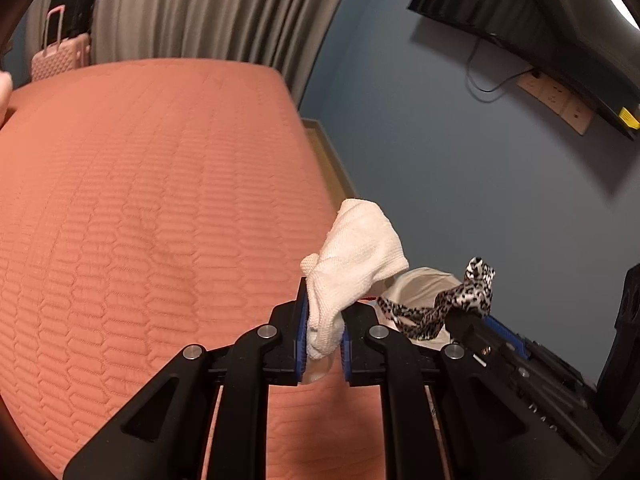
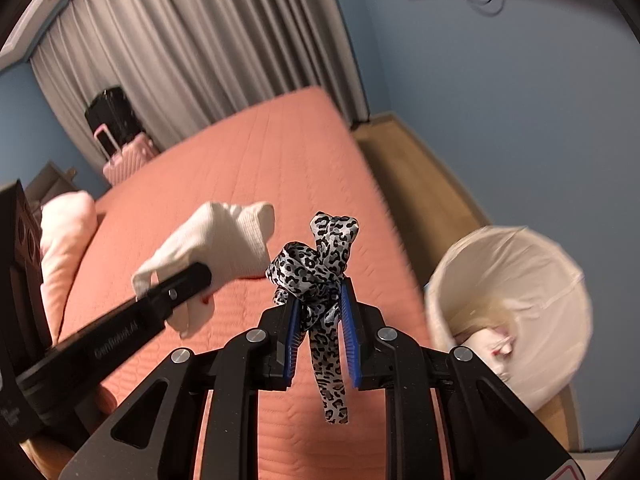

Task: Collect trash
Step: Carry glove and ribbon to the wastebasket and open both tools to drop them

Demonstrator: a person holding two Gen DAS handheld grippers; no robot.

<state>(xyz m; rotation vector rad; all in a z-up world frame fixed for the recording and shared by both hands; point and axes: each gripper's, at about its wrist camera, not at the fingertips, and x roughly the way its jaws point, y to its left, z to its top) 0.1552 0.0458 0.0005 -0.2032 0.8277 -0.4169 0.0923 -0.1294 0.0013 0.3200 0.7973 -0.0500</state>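
Observation:
My left gripper (image 1: 326, 304) is shut on a crumpled white knitted cloth (image 1: 360, 248), which sticks up out of the blue pads above the salmon bed (image 1: 140, 200). My right gripper (image 2: 320, 296) is shut on a knotted leopard-print ribbon (image 2: 316, 256), one tail hanging down between the fingers. In the right wrist view the left gripper (image 2: 192, 276) with the white cloth (image 2: 224, 236) is close on the left. A round bin with a white liner (image 2: 520, 280) stands on the floor to the right of the bed, with some trash inside; the left wrist view shows it (image 1: 420, 284) behind the ribbon (image 1: 460, 300).
A pale pink pillow (image 2: 64, 232) lies at the left end of the bed. A pink suitcase (image 1: 60, 52) and a black one (image 1: 76, 0) stand by the grey curtains. A strip of wooden floor (image 2: 412, 184) runs between bed and blue wall. A TV (image 1: 520, 12) hangs on the wall.

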